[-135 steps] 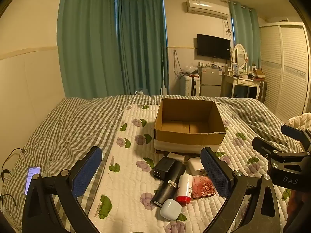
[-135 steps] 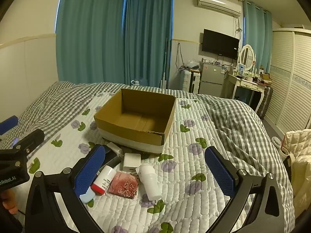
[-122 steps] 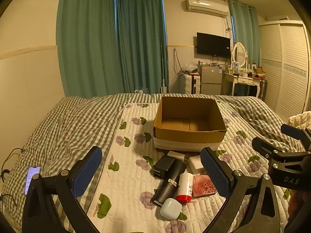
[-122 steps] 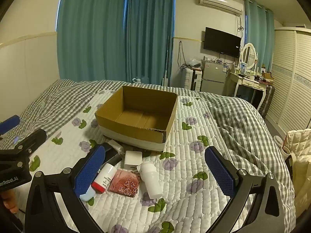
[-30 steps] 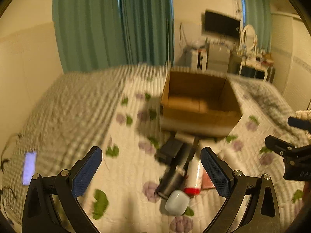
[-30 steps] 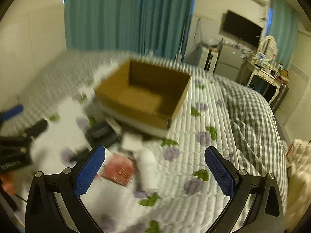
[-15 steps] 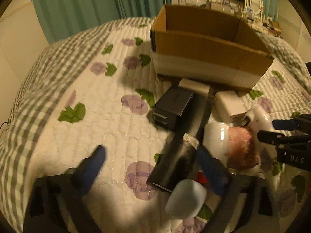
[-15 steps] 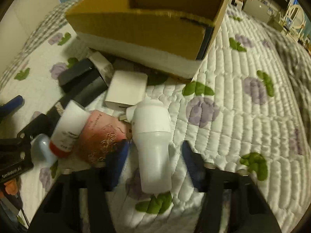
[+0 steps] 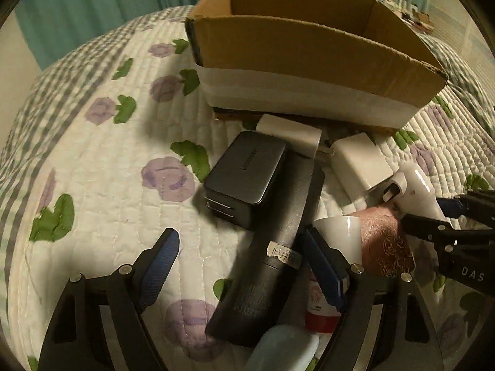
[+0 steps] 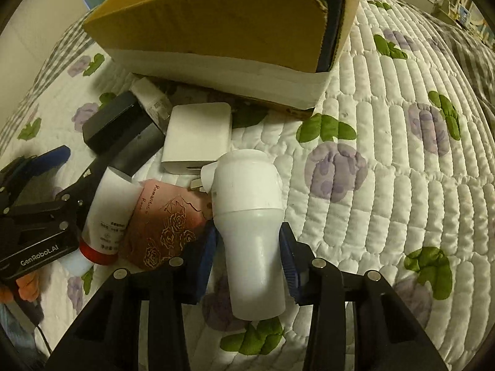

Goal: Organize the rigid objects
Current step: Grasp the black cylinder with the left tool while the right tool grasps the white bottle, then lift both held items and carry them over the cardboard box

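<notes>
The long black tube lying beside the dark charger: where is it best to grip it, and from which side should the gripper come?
Grip the black tube across its round body near the label band, coming from above. It lies flat and long on the quilt, so its two long sides are the ones to pinch. The left gripper, its jaws closing, already straddles it. The charger crowds the far end.

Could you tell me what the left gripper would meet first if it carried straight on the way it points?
Most likely the dark tube between the closing left gripper's fingers, though depth is unclear.
</notes>
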A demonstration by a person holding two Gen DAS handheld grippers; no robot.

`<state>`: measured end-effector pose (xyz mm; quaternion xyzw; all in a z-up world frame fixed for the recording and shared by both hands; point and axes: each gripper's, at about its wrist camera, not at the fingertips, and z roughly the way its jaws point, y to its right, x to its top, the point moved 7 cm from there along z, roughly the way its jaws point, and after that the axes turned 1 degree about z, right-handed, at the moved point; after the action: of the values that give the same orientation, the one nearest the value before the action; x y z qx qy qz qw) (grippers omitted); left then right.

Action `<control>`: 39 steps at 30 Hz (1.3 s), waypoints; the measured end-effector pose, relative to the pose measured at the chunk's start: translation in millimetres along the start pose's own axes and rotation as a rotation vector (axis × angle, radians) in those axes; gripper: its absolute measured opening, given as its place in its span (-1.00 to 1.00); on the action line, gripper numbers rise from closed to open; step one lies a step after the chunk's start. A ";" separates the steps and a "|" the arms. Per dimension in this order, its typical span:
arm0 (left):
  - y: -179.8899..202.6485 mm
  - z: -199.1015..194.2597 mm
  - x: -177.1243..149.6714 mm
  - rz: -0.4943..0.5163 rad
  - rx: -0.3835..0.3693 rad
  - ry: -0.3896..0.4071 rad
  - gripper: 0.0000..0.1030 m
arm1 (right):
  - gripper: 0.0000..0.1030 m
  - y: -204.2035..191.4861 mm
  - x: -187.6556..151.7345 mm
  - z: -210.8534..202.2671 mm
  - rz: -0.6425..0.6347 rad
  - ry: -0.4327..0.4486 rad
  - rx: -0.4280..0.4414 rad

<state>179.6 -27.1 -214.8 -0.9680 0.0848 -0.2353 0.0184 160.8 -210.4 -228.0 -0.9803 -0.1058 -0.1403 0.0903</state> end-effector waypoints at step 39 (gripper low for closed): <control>20.8 -80.7 2.5 0.115 -0.050 0.133 -0.30 | -0.99 6.4 -17.5 -113.6 -0.049 0.253 -0.048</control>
<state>141.6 -47.7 -143.6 -0.9440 0.1472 -0.2954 0.0022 116.8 -243.2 -126.8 -0.9538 -0.1143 -0.2672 0.0758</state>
